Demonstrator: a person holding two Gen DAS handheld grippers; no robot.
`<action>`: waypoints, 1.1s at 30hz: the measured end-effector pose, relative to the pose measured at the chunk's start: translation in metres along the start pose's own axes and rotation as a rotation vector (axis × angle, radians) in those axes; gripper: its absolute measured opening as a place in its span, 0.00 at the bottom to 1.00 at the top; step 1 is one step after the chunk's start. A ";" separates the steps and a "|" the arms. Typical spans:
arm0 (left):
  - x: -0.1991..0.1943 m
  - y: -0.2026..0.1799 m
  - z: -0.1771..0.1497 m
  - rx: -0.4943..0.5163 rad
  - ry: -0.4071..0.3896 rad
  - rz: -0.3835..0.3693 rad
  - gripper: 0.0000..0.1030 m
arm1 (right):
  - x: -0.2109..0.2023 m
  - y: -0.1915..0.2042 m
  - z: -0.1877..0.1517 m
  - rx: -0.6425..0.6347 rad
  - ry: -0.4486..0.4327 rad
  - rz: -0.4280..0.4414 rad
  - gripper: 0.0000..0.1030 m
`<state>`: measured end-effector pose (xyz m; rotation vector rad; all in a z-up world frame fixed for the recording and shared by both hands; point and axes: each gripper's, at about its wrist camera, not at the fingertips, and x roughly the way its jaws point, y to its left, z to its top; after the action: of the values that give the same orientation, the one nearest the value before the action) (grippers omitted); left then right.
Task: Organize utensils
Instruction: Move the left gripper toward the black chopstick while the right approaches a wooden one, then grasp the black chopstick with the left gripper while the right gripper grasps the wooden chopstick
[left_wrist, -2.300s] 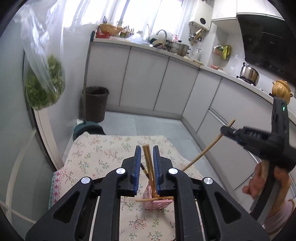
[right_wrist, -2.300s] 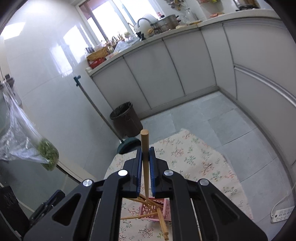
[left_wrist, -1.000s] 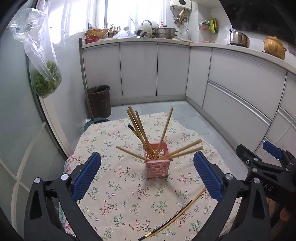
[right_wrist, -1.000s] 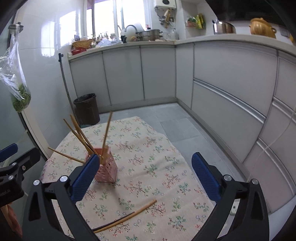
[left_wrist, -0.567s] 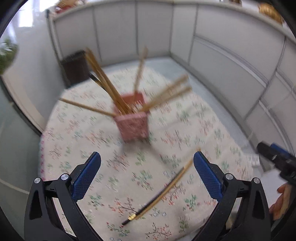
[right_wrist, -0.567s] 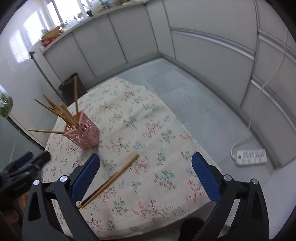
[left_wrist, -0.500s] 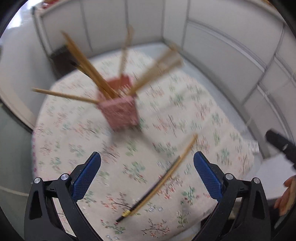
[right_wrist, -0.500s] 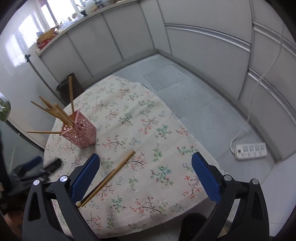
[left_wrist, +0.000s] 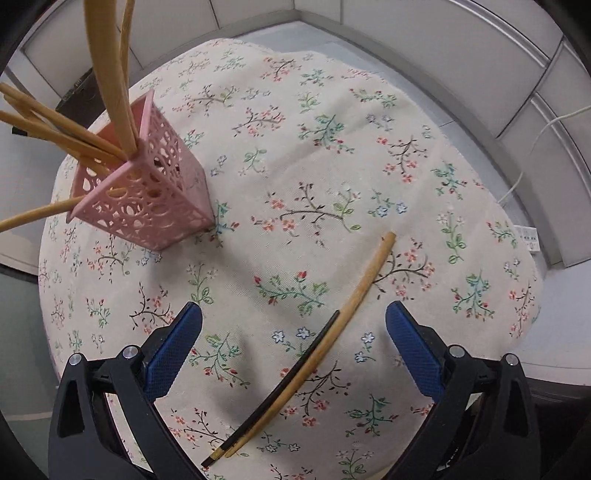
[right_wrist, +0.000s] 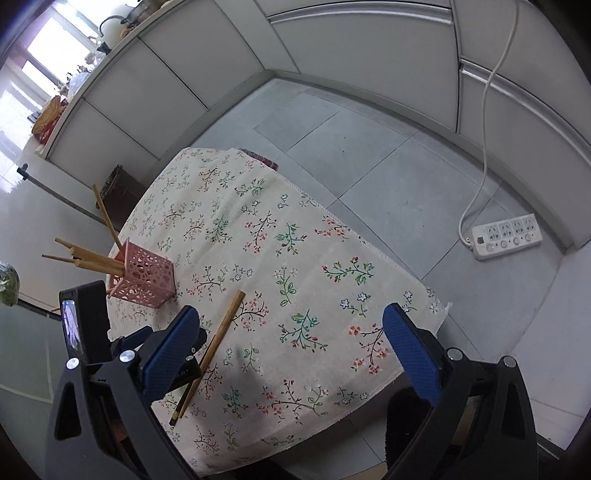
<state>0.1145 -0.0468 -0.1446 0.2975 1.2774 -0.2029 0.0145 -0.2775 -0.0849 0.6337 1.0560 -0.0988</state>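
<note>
Having descended, left tool (left_wrist: 293, 347) straddles chopsticks (left_wrist: 325, 339).

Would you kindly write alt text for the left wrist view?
The open left gripper hovers over two chopsticks lying side by side on a floral tablecloth: a light wooden chopstick and a thin black chopstick. A pink perforated plastic holder with more wooden chopsticks stands upper left.

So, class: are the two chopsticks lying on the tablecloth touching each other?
Touching. In the left wrist view, the black chopstick lies pressed along the wooden chopstick for its whole length, with no cloth visible between them.
</note>
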 end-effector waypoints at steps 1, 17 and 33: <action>0.001 0.002 0.000 -0.001 0.007 0.007 0.92 | 0.001 -0.002 0.000 0.010 0.006 0.008 0.94; 0.024 0.022 -0.010 -0.014 0.106 0.063 0.86 | 0.010 -0.003 0.001 0.043 0.061 0.040 0.94; 0.045 0.037 -0.010 0.007 0.158 0.007 0.85 | 0.019 -0.006 -0.001 0.073 0.105 0.045 0.94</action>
<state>0.1292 -0.0082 -0.1868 0.3294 1.4320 -0.1806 0.0210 -0.2778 -0.1042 0.7349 1.1427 -0.0658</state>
